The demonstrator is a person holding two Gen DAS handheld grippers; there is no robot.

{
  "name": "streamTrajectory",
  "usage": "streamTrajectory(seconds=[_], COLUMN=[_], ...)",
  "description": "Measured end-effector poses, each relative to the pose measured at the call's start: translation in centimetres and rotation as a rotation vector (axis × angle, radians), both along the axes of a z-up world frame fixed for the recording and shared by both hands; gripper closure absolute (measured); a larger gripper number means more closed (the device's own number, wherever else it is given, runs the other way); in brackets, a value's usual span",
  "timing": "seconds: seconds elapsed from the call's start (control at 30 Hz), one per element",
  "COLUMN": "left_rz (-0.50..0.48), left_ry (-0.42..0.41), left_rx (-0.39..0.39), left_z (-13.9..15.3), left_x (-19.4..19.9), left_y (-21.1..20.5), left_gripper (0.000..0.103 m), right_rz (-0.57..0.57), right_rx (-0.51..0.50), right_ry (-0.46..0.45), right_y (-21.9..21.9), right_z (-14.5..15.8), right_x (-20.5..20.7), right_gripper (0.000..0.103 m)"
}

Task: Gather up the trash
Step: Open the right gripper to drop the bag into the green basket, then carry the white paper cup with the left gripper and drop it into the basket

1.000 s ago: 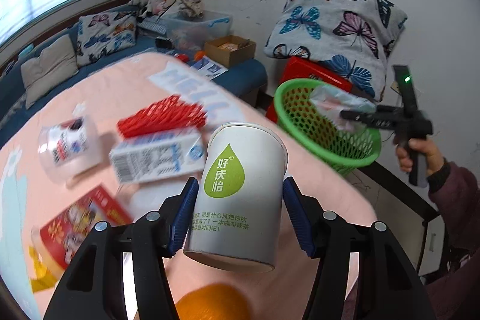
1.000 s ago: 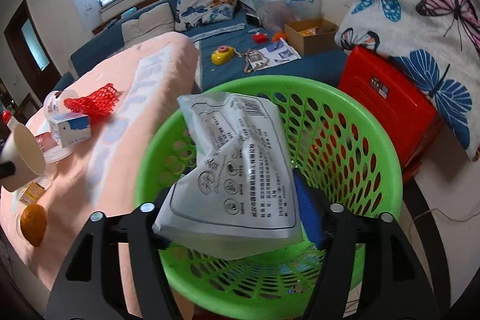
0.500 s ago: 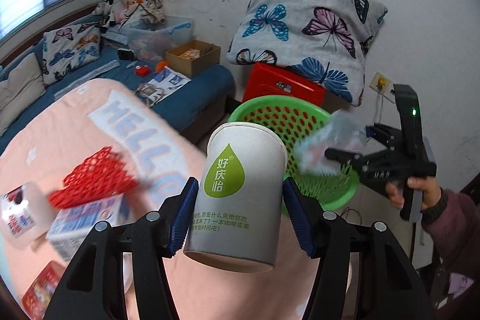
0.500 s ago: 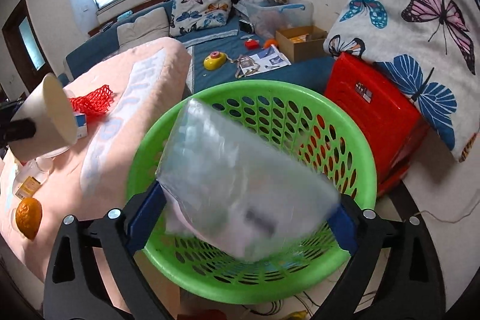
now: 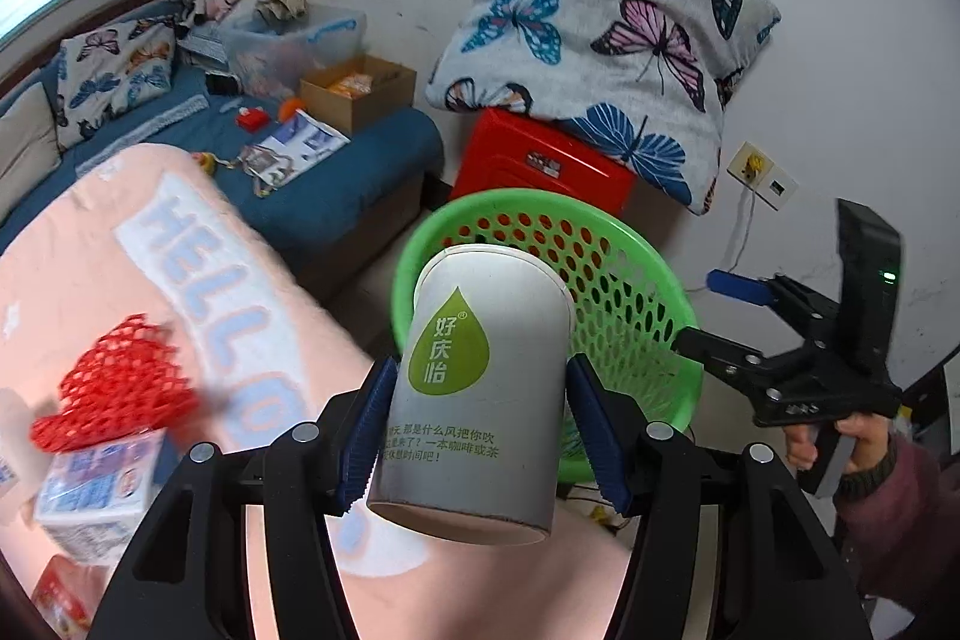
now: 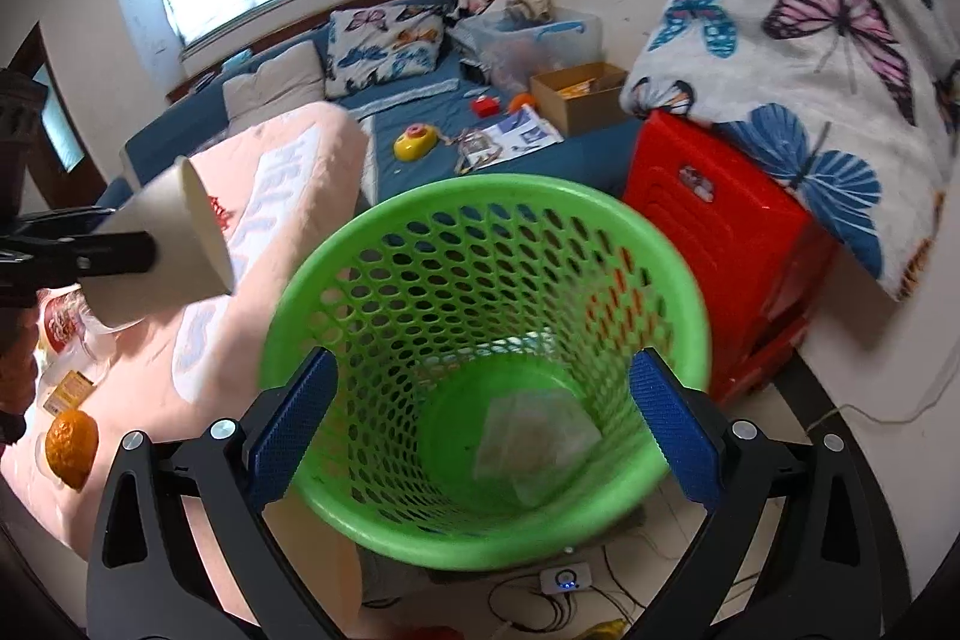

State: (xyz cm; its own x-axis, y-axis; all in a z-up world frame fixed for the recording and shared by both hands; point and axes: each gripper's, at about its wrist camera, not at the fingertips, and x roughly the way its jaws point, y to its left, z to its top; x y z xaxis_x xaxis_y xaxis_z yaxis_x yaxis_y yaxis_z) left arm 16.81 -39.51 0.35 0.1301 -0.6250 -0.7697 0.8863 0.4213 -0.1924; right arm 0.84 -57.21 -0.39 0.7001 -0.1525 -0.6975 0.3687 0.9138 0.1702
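Note:
A white paper cup (image 5: 489, 304) with a green drop logo is clamped between the blue pads of my left gripper (image 5: 480, 424), tilted, just in front of the green mesh basket (image 5: 630, 292). In the right wrist view the same cup (image 6: 174, 244) hangs left of the basket's rim (image 6: 480, 190). My right gripper (image 6: 483, 418) hovers over the basket with its jaws opening wide and nothing between them. A clear plastic bag (image 6: 534, 442) lies on the basket's bottom. The right gripper (image 5: 708, 313) also shows in the left wrist view, held in a hand (image 5: 852, 436).
A red foam net (image 5: 114, 388) and a milk carton (image 5: 96, 484) lie on the pink "HELLO" table cover (image 5: 120, 250). An orange (image 6: 72, 445) sits near its edge. Behind the basket is a red stool (image 6: 720, 232) with a butterfly pillow (image 6: 810, 10). Cables lie on the floor.
The right gripper opened and the plastic bag fell from it to the basket's bottom. My left gripper carried the cup across the table to the basket.

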Motion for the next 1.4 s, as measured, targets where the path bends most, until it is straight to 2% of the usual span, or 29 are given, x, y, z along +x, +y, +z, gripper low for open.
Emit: streamTrajectory(seconds=[0.27,0.43,0.53,0.6,0.67,0.8,0.93,1.2,1.4], left_rz=[-0.039,-0.047,-0.059,-0.062,-0.053,-0.012,0.053,0.169,0.280], left_ry=[0.041,0.127,0.133,0.128,0.132,0.107,0.059,-0.111,-0.120], left_rx=[0.074,0.079,0.076,0.069,0.063,0.038,-0.014,-0.044,-0.060], left_z=[-2.7,-4.0,-4.1,-3.9,-3.8,-2.5,0.1,3.8,4.3], left_x=[-1.2,-1.8,-2.6,-3.0,-3.0,-2.9,-3.0,-4.7,-4.8], left_y=[-5.9,-9.7,-11.5,-12.0,-11.9,-9.9,-5.7,4.5,12.9], left_gripper=[0.046,0.045,0.037,0.027,0.025,0.025,0.025,0.025,0.025], right_rz=[-0.063,-0.086,-0.100,-0.109,-0.115,-0.098,-0.053,0.080,0.197], right_rx=[0.018,0.021,0.018,0.026,0.035,0.041,0.045,0.034,0.011], right_ry=[-0.012,-0.021,-0.020,-0.019,-0.021,-0.020,-0.037,-0.058,-0.065], right_y=[-1.0,-1.0,-1.2,-1.4,-1.4,-0.6,0.9,4.9,9.2], right_z=[0.1,0.2,0.2,0.2,0.1,0.2,0.8,2.4,3.5], right_x=[-3.6,-5.3,-6.2,-6.7,-7.2,-7.6,-7.0,-4.2,-1.8], right_gripper=[0.006,0.006,0.006,0.006,0.006,0.006,0.006,0.006,0.006])
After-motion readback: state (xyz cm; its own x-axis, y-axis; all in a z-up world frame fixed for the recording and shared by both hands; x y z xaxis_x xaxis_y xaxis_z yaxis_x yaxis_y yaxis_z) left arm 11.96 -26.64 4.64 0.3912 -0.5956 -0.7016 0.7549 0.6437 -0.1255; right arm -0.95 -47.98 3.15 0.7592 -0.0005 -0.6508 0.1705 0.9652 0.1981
